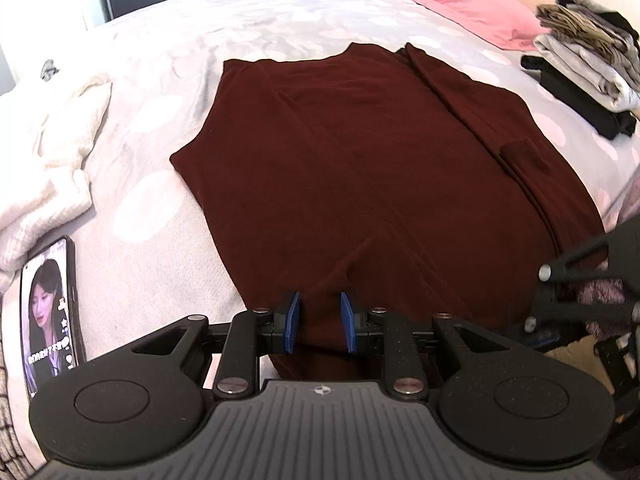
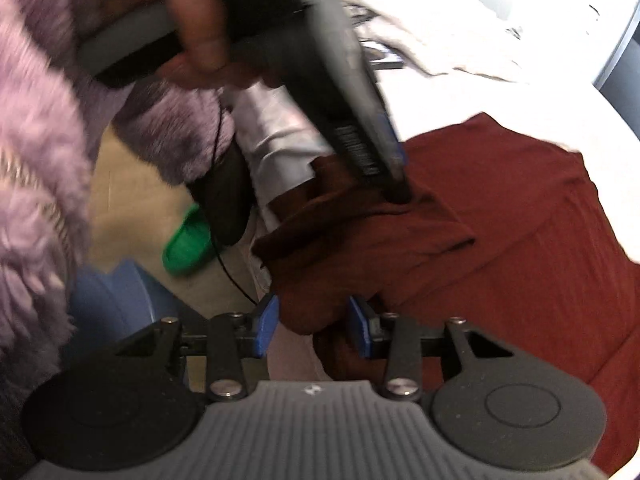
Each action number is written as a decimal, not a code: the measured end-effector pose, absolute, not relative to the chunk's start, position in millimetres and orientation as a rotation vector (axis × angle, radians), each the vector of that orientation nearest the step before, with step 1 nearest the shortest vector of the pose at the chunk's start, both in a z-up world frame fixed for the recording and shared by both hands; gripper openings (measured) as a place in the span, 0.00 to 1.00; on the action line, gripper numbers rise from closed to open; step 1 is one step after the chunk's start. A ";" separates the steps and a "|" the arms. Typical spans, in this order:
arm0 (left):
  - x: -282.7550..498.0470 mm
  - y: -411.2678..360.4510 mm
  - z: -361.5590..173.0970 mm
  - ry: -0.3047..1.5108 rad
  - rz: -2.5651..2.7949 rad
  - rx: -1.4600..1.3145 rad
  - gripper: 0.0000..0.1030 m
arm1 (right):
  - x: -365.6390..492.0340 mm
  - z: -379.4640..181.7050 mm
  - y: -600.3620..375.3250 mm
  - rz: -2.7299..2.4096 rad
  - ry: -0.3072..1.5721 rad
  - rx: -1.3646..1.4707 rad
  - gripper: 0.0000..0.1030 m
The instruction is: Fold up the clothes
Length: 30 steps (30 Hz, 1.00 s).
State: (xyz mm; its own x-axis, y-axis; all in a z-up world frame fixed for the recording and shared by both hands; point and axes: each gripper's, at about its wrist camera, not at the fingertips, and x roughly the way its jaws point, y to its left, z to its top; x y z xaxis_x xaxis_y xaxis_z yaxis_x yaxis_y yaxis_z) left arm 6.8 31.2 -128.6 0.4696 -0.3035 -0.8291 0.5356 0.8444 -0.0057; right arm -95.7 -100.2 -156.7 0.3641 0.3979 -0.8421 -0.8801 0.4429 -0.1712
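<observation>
Both hand-held grippers (jaws apart) over maroon garment (image 1: pixel 360 168).

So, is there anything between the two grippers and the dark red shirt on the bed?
Nothing visible. The left gripper and the right gripper are both open, each with the near hem of the shirt between its fingers. The phone and the pile of folded clothes lie off to the sides.

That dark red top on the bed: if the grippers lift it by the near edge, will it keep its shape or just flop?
Probably flop. The dark red top lies flat on the bed with soft creases, and its near edge already bunches and droops over the bed's side between the right gripper fingers. It looks thin, so likely light; an open left gripper could lose it.
</observation>
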 end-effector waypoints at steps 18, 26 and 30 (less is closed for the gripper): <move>3.8 33.8 -121.5 0.922 -0.517 0.244 0.20 | -98.6 -151.1 -92.5 0.917 0.873 -0.626 0.09; 5.4 45.1 -103.2 0.847 -0.438 0.215 0.20 | -86.0 -107.8 -107.7 0.999 0.804 -0.405 0.09; 10.6 61.9 -91.9 0.799 -0.359 0.148 0.20 | -70.1 -89.2 -114.0 0.963 0.756 -0.328 0.09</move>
